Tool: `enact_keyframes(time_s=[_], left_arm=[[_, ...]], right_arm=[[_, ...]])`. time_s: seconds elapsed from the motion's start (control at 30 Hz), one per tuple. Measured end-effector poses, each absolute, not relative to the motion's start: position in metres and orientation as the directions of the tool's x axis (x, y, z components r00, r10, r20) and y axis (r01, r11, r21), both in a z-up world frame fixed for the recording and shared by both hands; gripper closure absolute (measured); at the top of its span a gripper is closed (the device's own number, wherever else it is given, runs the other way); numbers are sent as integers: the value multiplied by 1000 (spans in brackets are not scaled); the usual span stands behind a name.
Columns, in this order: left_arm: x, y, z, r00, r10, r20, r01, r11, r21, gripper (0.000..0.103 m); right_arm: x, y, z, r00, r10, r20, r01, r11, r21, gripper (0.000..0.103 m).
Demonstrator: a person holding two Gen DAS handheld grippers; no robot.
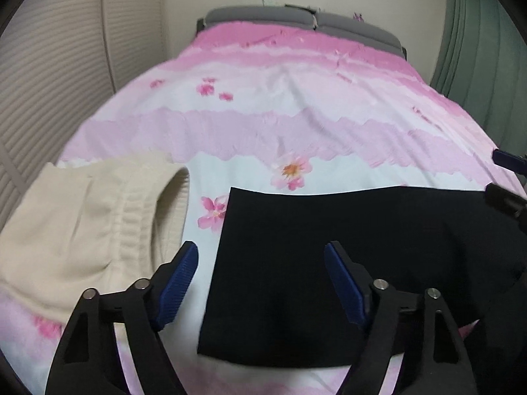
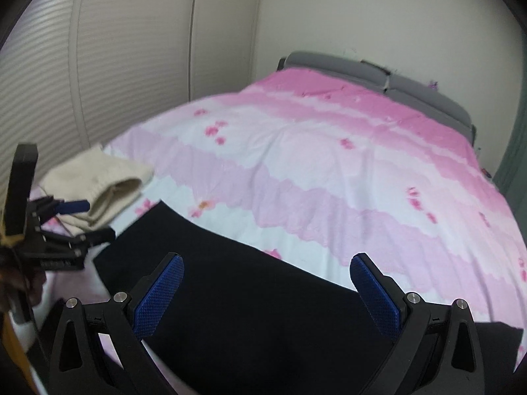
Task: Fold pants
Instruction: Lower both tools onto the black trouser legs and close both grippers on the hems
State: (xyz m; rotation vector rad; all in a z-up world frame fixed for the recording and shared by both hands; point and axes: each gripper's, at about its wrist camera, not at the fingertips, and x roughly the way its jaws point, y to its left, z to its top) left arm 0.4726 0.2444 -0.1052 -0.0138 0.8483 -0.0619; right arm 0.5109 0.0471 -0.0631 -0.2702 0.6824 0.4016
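Black pants [image 1: 329, 263] lie folded flat on the near part of a bed, with straight left and far edges. My left gripper [image 1: 262, 250] hangs open above their left edge, one blue pad over the bedcover and the other over the black cloth, nothing between them. My right gripper [image 2: 267, 260] is open above the black pants [image 2: 263, 312], further to the right. In the right wrist view the left gripper [image 2: 95, 220] shows at the left edge. The right gripper [image 1: 504, 177] peeks in at the right edge of the left wrist view.
A cream garment [image 1: 82, 223] with a ribbed waistband lies left of the pants, also seen as the cream garment [image 2: 98, 184]. The pink flowered bedcover [image 1: 296, 98] runs back to a grey headboard [image 1: 263, 16]. Slatted doors [image 1: 49, 82] stand left, a green curtain [image 1: 477, 49] right.
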Motion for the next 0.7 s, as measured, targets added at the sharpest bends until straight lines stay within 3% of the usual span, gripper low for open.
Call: enact_keyframes(time_s=[0.13, 0.7], left_arm=[[504, 243, -122, 613, -62, -788, 109, 994, 7, 39], [562, 259, -168, 512, -89, -855, 150, 989, -13, 45]], right_arm=[[539, 63, -92, 663, 276, -696, -497, 857, -133, 1], [611, 79, -153, 513, 319, -797, -609, 790, -76, 1]])
